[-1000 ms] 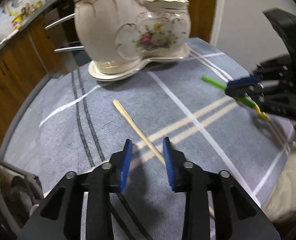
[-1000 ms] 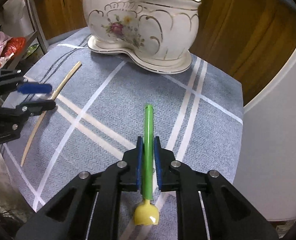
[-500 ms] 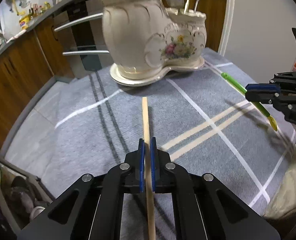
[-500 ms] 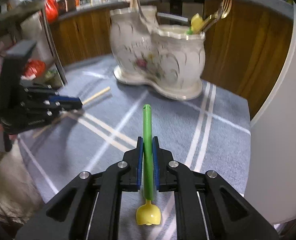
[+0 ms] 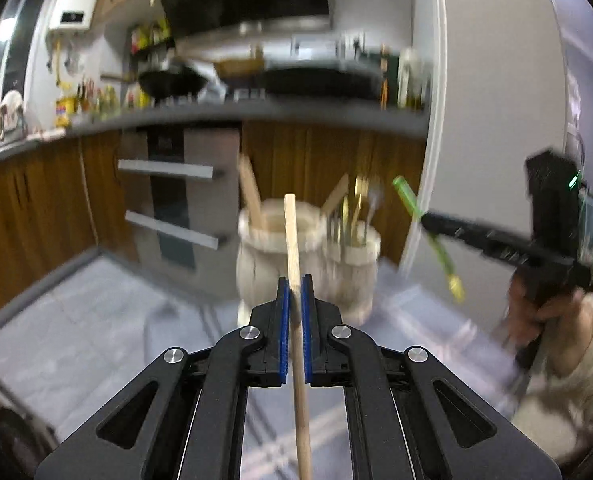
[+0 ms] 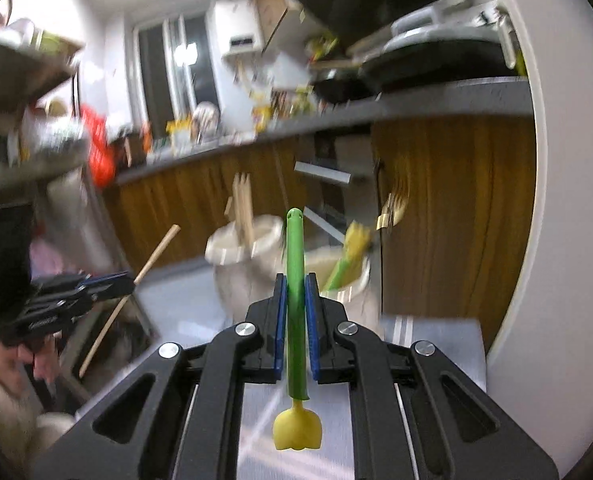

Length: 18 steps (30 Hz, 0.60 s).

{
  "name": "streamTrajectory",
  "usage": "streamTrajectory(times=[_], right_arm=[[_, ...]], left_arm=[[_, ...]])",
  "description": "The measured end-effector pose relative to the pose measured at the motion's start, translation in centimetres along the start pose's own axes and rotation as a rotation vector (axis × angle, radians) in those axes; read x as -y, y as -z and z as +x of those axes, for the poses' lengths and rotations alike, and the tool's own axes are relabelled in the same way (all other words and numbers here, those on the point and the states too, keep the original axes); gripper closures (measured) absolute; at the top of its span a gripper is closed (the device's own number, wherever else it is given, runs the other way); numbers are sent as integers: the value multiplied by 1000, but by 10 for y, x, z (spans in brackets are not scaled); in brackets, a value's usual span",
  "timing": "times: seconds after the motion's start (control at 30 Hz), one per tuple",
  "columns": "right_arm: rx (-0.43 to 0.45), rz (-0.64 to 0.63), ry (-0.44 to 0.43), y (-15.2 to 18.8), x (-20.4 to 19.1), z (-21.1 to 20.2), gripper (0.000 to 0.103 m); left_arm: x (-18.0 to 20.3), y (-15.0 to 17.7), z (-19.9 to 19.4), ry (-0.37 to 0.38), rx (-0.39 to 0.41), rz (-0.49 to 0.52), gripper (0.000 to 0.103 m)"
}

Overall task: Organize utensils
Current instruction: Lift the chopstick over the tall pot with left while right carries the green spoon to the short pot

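My left gripper [image 5: 295,286] is shut on a wooden chopstick [image 5: 292,240], held up in the air and pointing at the cream ceramic utensil holder [image 5: 264,268]. My right gripper [image 6: 295,284] is shut on a green-handled utensil [image 6: 295,248] with a yellow flower-shaped end [image 6: 296,430], also lifted. The holder [image 6: 236,276] has two pots: the left holds wooden sticks, the right holds forks and a green-and-yellow utensil [image 6: 350,254]. Each gripper shows in the other's view: the right one [image 5: 428,220] with the green utensil [image 5: 436,240], the left one [image 6: 128,280] with the chopstick [image 6: 152,260]. Both views are blurred.
The holder stands on a table with a grey-blue striped cloth [image 5: 96,312]. Behind it are wooden cabinets [image 5: 36,208], an oven with bar handles [image 5: 168,170] and a cluttered counter. A white wall or door [image 6: 568,240] stands at the right.
Both grippers have lifted their utensils off the cloth and tilted up, so the views now look level at the holder and kitchen. A second ago the left gripper was open around the chopstick.
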State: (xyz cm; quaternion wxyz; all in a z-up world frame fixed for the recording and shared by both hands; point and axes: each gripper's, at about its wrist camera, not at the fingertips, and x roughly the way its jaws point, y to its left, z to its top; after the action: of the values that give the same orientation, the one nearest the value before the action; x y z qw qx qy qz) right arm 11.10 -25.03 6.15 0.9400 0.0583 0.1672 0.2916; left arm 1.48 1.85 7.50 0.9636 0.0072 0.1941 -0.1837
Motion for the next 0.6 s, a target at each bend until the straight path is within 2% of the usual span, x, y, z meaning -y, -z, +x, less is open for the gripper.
streamTrajectory(times=[0.1,0.27,0.37,0.5,0.6], right_arm=[[75,46,5,-20,6,25,94],[159,104,27,-35,17,62,94],[205,106,59,-35,20,74,94],[217,79,86,-32,21,89,94],[194,63,82,-25,20,97,94]], left_arm=[[-3,-27,18,22,75,-26,97],[-13,-65,55,12,191,-86,97],[-12,-79,72,-26,278,-89,97],[-16,-85,92,-88,377,-129,97],[-15,-80,107,-123,384,-111,97]])
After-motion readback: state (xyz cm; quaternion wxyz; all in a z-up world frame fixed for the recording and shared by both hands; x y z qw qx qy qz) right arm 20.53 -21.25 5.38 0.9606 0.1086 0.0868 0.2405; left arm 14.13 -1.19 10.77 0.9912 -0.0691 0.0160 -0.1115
